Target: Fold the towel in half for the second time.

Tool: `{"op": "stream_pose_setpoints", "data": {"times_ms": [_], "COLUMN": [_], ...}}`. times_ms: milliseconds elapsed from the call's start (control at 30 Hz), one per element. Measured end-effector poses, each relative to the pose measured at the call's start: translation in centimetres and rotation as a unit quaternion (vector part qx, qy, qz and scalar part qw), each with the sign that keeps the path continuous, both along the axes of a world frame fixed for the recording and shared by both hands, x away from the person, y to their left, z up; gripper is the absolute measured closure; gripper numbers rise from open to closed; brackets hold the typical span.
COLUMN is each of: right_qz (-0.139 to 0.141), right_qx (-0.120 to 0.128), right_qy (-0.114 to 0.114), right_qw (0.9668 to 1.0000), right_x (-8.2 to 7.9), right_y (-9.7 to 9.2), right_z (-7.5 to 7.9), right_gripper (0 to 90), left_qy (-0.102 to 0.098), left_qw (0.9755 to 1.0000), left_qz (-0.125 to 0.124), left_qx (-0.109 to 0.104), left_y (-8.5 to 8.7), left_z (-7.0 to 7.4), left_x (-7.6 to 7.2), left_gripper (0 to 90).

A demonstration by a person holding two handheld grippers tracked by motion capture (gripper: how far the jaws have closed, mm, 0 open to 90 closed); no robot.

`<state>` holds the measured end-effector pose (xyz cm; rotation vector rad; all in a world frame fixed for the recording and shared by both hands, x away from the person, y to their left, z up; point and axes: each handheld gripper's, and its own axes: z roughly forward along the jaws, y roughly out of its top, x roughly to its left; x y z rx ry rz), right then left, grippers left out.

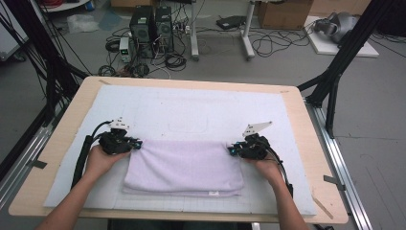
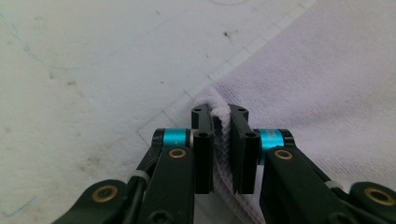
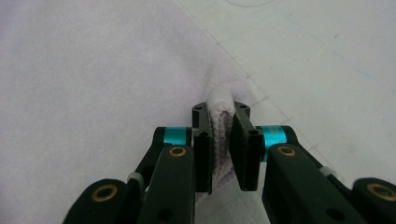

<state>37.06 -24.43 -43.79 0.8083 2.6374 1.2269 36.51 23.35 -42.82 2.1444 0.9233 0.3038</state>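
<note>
Both the left gripper [image 1: 135,143] and right gripper [image 1: 231,149] are clenching the far corners of the towel [image 1: 184,167], which is lying lengthwise between them.

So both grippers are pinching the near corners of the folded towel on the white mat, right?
Not quite: they pinch the far corners. The high view shows the left gripper and right gripper at the far corners of the towel, folded on the white mat.

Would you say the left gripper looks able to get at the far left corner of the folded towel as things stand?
Probably yes: the left gripper is already shut on the towel at that corner, with nothing in the way.
</note>
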Motion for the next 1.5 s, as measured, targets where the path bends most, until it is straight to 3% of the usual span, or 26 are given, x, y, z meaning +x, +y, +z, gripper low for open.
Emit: {"op": "stream_pose_setpoints", "data": {"times_ms": [167,300,433,600,633,667,733,800,833,900,1000,1133,1233,1300,1400,1433,1500], "right_qz": [-0.02,-0.041,-0.06,-0.081,-0.092,-0.104,-0.127,-0.13,-0.122,-0.111,-0.099,-0.082,-0.07,-0.066,-0.059,-0.053,-0.048], "right_qx": [0.007,0.001,-0.007,-0.012,-0.008,-0.003,0.016,0.028,0.024,0.003,-0.004,-0.015,-0.012,-0.007,-0.019,-0.029,-0.035], "right_qy": [-0.03,-0.053,-0.065,-0.081,-0.082,-0.087,-0.068,-0.051,-0.047,-0.049,-0.039,-0.03,-0.027,-0.024,-0.011,0.003,0.005], "right_qw": [0.9993,0.9978,0.9961,0.9933,0.9924,0.9908,0.9895,0.9898,0.9911,0.9926,0.9944,0.9961,0.9971,0.9975,0.998,0.9981,0.9982], "right_x": [0.2,1.2,3.1,6.2,7.0,7.7,8.8,8.9,8.6,7.8,6.4,4.6,3.4,2.6,1.7,1.7,1.5], "right_y": [-0.2,0.1,0.1,0.3,0.3,0.2,0.0,-0.1,0.0,0.3,0.4,0.7,0.7,0.6,0.5,0.5,0.6], "right_z": [1.6,3.2,4.8,6.8,7.1,7.2,7.0,6.3,5.9,5.2,4.3,3.3,2.6,2.0,1.1,0.9,0.7], "right_gripper": [81.3,81.2,81.2,80.9,78.0,68.7,56.1,53.0,52.7,52.4,53.3,55.6,57.9,59.7,59.8,59.8,62.0], "left_qy": [-0.032,-0.051,-0.071,-0.091,-0.092,-0.092,-0.092,-0.079,-0.082,-0.079,-0.074,-0.062,-0.055,-0.051,-0.042,-0.041,-0.042], "left_qw": [0.9993,0.998,0.996,0.9933,0.9929,0.9923,0.9907,0.993,0.9932,0.9945,0.9963,0.998,0.998,0.9979,0.9976,0.9979,0.998], "left_qz": [0.018,0.038,0.053,0.071,0.076,0.084,0.099,0.087,0.08,0.069,0.043,-0.005,-0.021,-0.026,-0.019,-0.018,-0.013], "left_qx": [0.001,0.0,-0.006,0.002,-0.003,0.0,0.011,0.014,0.019,0.005,-0.001,0.011,0.023,0.032,0.051,0.048,0.045], "left_y": [-0.4,-0.7,-1.1,-2.0,-2.0,-2.1,-2.1,-2.0,-2.0,-1.8,-2.1,-2.8,-2.9,-2.5,-1.9,-1.8,-1.7], "left_z": [1.0,2.2,4.2,6.8,7.0,7.0,6.8,6.3,6.1,5.5,4.6,2.9,1.5,0.8,-0.2,-0.4,-0.5], "left_x": [0.3,1.5,3.6,7.5,8.3,8.9,9.3,9.0,8.6,7.6,5.7,3.1,1.4,0.7,0.2,0.2,0.2], "left_gripper": [81.5,81.5,81.5,81.4,80.7,77.2,62.4,59.8,58.7,58.4,58.4,61.7,64.2,64.5,65.5,65.7,65.7]}}
